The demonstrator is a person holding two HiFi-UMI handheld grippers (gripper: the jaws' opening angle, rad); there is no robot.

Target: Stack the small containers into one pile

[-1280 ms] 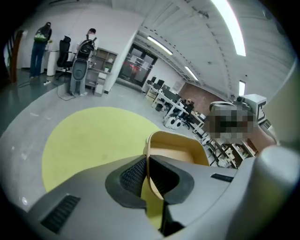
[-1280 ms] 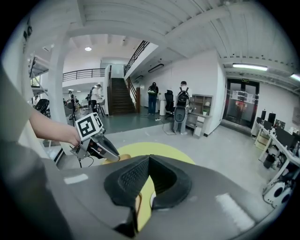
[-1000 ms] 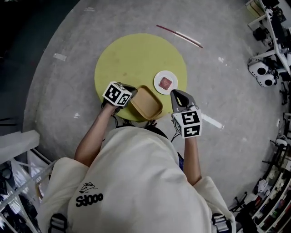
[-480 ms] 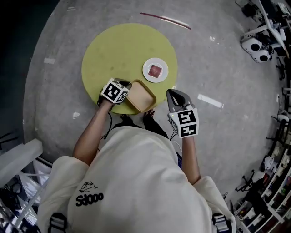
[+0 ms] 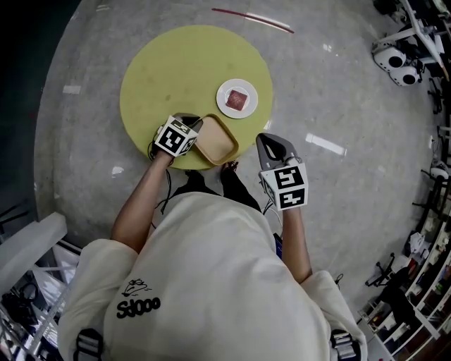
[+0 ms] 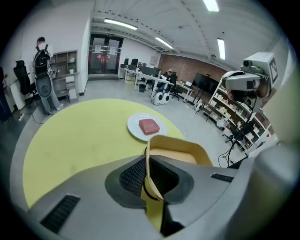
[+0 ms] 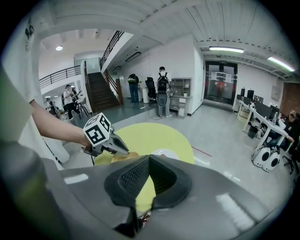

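Note:
A tan square container hangs over the near edge of the round yellow table. My left gripper is shut on its left wall; in the left gripper view the thin wall stands pinched between the pads of the left gripper. Beyond it a white plate carries a reddish block. To the container's right, just off the table's edge, my right gripper is shut with nothing in it. The right gripper view shows the right gripper aimed at the table.
A red-and-white strip lies on the grey floor beyond the table, and a pale tape mark lies to the right. White machines and racks line the right side. People stand far off near a staircase.
The head view has shifted, so the table now sits higher and further left. My left gripper keeps its hold on the container at the near edge. The right gripper stays beside it.

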